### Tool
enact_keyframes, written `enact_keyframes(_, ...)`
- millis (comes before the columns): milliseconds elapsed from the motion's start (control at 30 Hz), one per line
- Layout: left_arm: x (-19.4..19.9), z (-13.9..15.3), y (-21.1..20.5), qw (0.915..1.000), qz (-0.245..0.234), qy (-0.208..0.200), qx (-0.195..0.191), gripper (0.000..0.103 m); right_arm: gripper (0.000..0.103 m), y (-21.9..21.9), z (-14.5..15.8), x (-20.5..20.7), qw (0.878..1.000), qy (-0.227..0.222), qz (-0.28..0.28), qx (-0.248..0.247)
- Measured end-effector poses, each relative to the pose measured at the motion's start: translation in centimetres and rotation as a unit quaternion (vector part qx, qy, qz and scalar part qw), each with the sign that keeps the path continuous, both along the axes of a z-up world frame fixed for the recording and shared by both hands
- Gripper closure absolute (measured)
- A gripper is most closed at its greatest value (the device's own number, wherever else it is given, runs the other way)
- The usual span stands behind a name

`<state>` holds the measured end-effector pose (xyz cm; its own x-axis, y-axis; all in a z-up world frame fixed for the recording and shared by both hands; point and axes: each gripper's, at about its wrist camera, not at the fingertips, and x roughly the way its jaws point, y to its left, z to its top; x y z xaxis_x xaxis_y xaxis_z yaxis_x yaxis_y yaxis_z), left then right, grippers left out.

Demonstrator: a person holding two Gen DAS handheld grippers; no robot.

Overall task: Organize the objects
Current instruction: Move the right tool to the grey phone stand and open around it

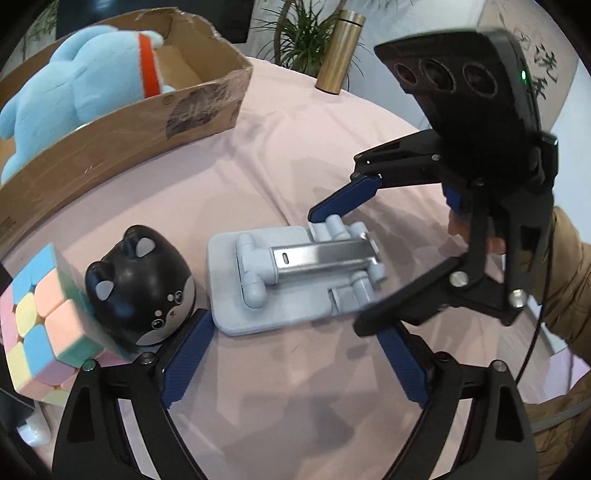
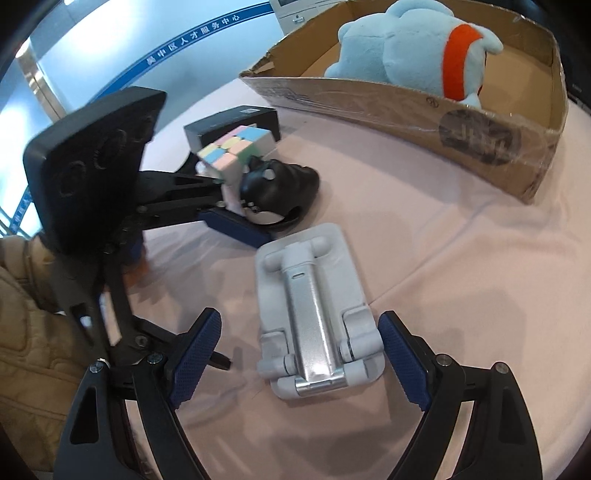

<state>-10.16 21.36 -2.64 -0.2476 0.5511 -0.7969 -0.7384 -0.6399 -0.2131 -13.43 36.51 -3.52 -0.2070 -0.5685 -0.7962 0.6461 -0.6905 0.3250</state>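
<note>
A grey folding phone stand (image 1: pixel 295 275) lies flat on the pink tablecloth; it also shows in the right wrist view (image 2: pixel 317 317). My right gripper (image 2: pixel 301 360) is open, its blue fingers on either side of the stand's near end; in the left wrist view it (image 1: pixel 341 273) comes in from the right. My left gripper (image 1: pixel 295 365) is open and empty, just short of the stand. A black cat figurine (image 1: pixel 142 286) leans on a pastel puzzle cube (image 1: pixel 44 321) by my left finger. A cardboard box (image 2: pixel 480 136) holds a blue plush toy (image 2: pixel 417 44).
A gold flask (image 1: pixel 341 51) and a green plant (image 1: pixel 299 33) stand at the table's far edge. A black box (image 2: pixel 240 122) lies behind the cube. A small white object (image 1: pixel 33 432) sits at the lower left. Pink cloth (image 2: pixel 461 277) stretches to the right of the stand.
</note>
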Motion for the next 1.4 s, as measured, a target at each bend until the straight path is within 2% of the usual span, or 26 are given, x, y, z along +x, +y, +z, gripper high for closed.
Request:
enact_keyframes(67,0.1,0.0,0.4,0.9999,-0.005,0.006,-0.007,0.012,0.015,-0.2,-0.1,0.3,1.000,0.006,0.000,0.013)
enact_keyframes(167,-0.2,0.1,0.4,0.9999,-0.013,-0.008,0.003,0.012,0.015,-0.1,-0.1,0.4,0.999,0.020,-0.008,0.037)
enact_keyframes(267,-0.5,0.4,0.0,0.9998,-0.017,-0.012,0.000,0.012,0.015,1.1,1.0,0.9,0.999,0.029,-0.018,0.025)
enact_keyframes(367,-0.1,1.2,-0.7,0.9994,-0.033,0.004,-0.010,0.012,0.015,1.9,1.7,2.4,0.998,0.044,-0.016,0.033)
enact_keyframes(567,0.0,1.2,0.8,0.9911,-0.110,0.047,-0.057,0.012,0.015,2.2,1.1,4.5,0.996,0.062,0.021,0.055)
enact_keyframes(733,-1.1,0.3,2.1,0.9851,-0.148,0.049,-0.073,0.012,0.015,1.6,1.3,5.2,0.992,0.104,0.049,0.058)
enact_keyframes(1133,-4.0,1.1,3.2,0.9755,-0.209,0.037,-0.055,0.012,0.015,2.3,-0.1,5.1,0.991,0.079,0.095,0.053)
enact_keyframes(1400,-3.3,0.8,3.8,0.9679,-0.241,0.031,-0.064,0.011,0.015,2.8,-0.3,5.9,0.990,0.088,0.098,0.060)
